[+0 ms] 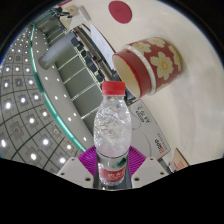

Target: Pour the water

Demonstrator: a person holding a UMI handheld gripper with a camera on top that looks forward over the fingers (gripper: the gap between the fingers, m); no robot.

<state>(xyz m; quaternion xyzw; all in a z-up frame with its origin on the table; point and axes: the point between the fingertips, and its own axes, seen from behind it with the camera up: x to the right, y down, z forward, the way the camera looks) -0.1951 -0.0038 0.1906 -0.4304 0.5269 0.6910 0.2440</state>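
Gripper (113, 178) held the water bottle (113, 128) upright, jaws clenched on its lower body at the label; bottle lifted, the red floral cup (150, 62) beyond it on the pale surface (195, 110); thin clear plastic looked soft, crushable, slippery; a firmer hold probably sits lower, at the label band.

I'm working in what looks like a large public hall or showroom: ceiling grid of spotlights (25, 95) at left, long white counters (85, 50) above.
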